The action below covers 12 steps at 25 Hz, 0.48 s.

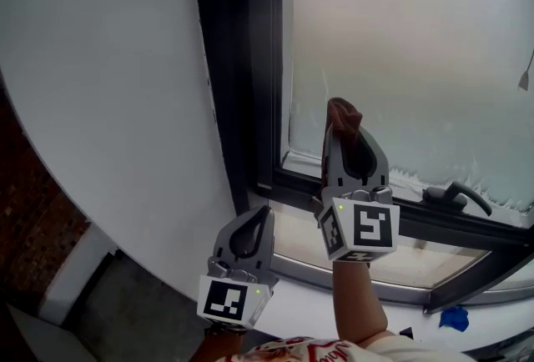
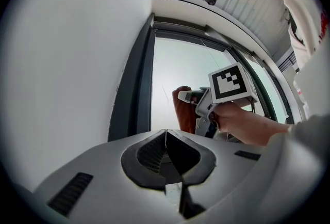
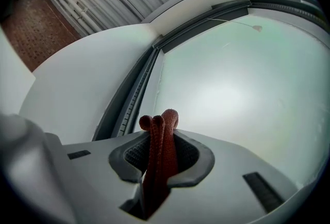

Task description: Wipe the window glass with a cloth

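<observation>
By the lower left corner of the glass (image 1: 400, 43), your right gripper (image 1: 346, 138) is clamped on the cloth (image 1: 341, 112). The cloth's brown folded end pokes past the tips, close to the pane. Your left gripper (image 1: 261, 217) hangs nearer and further left, beside the frame (image 1: 242, 60), with its jaws pressed together on nothing. Only the head view shows the handle (image 1: 457, 192) at right. Only the left gripper view shows your hand (image 2: 233, 114) round the right gripper.
</observation>
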Each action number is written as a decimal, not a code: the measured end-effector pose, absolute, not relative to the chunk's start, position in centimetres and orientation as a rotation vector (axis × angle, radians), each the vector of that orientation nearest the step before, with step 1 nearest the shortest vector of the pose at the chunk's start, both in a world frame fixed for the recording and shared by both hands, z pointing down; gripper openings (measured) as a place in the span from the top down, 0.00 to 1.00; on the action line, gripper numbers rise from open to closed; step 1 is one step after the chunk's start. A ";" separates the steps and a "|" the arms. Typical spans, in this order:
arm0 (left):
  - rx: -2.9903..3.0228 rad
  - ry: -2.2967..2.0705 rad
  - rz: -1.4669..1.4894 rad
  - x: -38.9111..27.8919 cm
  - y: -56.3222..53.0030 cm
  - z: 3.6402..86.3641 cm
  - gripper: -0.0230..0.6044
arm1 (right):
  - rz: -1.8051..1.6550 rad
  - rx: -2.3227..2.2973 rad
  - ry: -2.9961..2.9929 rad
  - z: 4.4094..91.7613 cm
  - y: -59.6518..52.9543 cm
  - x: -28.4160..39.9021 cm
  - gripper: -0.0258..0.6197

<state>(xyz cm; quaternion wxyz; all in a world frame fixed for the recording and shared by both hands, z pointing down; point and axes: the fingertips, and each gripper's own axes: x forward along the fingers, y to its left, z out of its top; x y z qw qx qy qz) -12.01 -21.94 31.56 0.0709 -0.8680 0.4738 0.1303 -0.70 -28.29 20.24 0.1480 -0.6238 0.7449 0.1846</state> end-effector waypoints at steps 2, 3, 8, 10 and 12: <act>-2.608 1.440 0.391 -12.5 -22.0 31.7 0.93 | 0.564 -1.752 2.167 20.3 -28.7 -2.1 0.82; -2.607 1.447 0.390 -12.8 -22.1 31.8 0.93 | 0.570 -1.740 2.174 20.3 -28.8 -2.6 0.82; -2.610 1.470 0.392 -13.2 -22.6 32.1 0.93 | 0.592 -1.734 2.178 20.2 -29.1 -3.1 0.82; -2.615 1.470 0.395 -12.8 -22.9 32.1 0.93 | 0.568 -1.765 2.163 20.3 -28.9 -1.7 0.82; -2.622 1.462 0.400 -12.0 -23.0 32.0 0.93 | 0.568 -1.791 2.141 20.1 -28.4 0.1 0.82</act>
